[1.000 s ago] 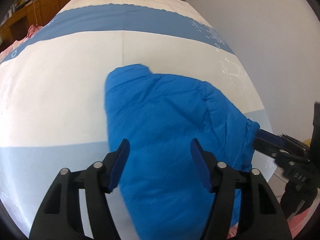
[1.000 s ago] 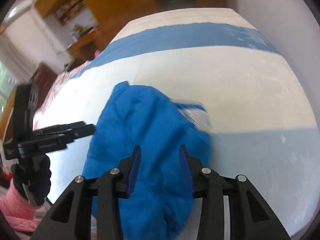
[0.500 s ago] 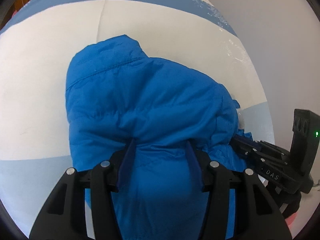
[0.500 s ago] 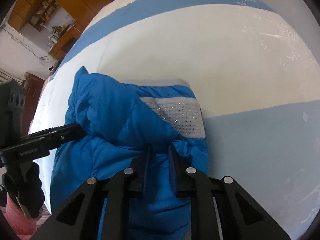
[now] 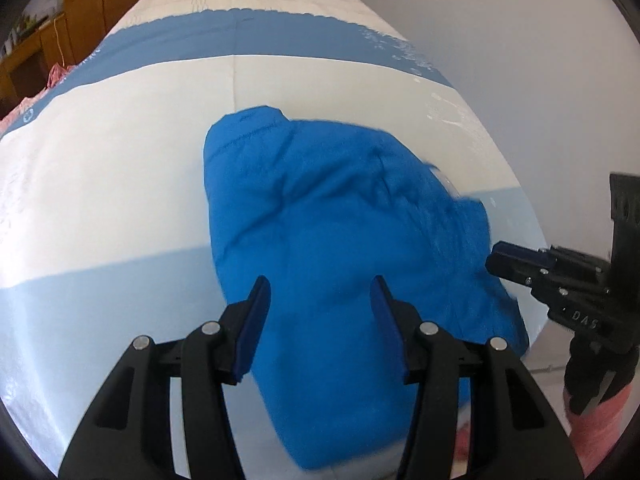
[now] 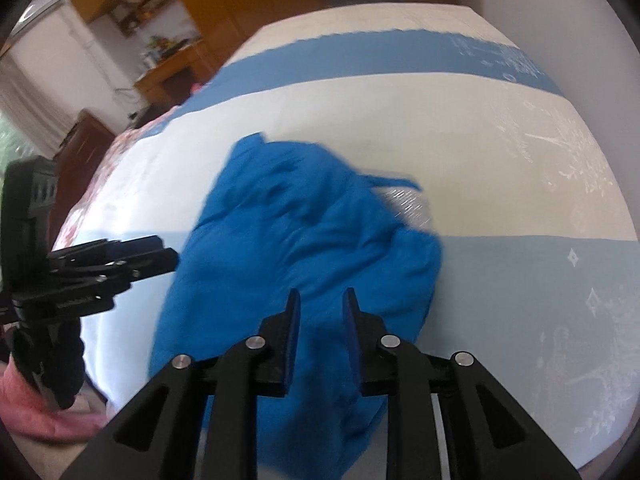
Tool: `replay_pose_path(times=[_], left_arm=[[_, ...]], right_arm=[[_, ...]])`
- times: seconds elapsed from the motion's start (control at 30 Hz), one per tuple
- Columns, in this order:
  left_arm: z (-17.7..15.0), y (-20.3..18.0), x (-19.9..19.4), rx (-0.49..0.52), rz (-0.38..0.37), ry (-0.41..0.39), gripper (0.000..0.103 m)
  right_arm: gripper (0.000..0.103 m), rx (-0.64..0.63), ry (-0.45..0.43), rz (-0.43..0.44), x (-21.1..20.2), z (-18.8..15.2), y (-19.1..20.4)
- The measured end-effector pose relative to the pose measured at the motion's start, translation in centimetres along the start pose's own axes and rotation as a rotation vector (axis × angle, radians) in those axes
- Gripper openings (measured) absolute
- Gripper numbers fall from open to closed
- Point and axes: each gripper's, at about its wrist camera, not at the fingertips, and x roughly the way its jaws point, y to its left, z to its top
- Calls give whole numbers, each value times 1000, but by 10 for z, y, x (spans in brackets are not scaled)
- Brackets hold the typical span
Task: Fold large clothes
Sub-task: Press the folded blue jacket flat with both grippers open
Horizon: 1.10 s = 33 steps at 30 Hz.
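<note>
Both grippers, left [image 5: 320,300] half-spread and right [image 6: 320,312] just reopening narrowly, are backing away empty from the blue jacket [image 5: 340,240], now lying released, bundled on the striped bedspread [image 5: 120,180], suggesting one fold is finishing.

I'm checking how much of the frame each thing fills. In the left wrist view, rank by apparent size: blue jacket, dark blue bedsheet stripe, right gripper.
1. blue jacket
2. dark blue bedsheet stripe
3. right gripper, though nearness to the camera makes its size unsure.

The jacket [image 5: 344,264] lies on the bed [image 5: 120,184] near its front edge, a claw either side.
</note>
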Motion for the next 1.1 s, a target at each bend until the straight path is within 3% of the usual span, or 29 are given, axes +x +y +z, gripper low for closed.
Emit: replay_pose_path(times=[0.17,0.33,0.43,0.73,0.87,1.1], left_arm=[[-27,-6,-8,14,-53,19,51],[-43,-2,12,-22,-107,73,48],[-49,-1,23,-17,-103,89,48],[-61,-2,51,24,-79,99,49],[-63,-4,55,39,-65,95,49],[-59,1,51,11,-82,90,49]], right_arm=[[23,-5,27,-19,-3,-25,3],[18,38,66,-24,9,-41,-7],[13,61,89,-37,23,-49,-13],[11,115,104,-33,59,-62,-25],[11,142,101,-3,60,-63,-32],[12,137,77,-24,49,-69,-33]])
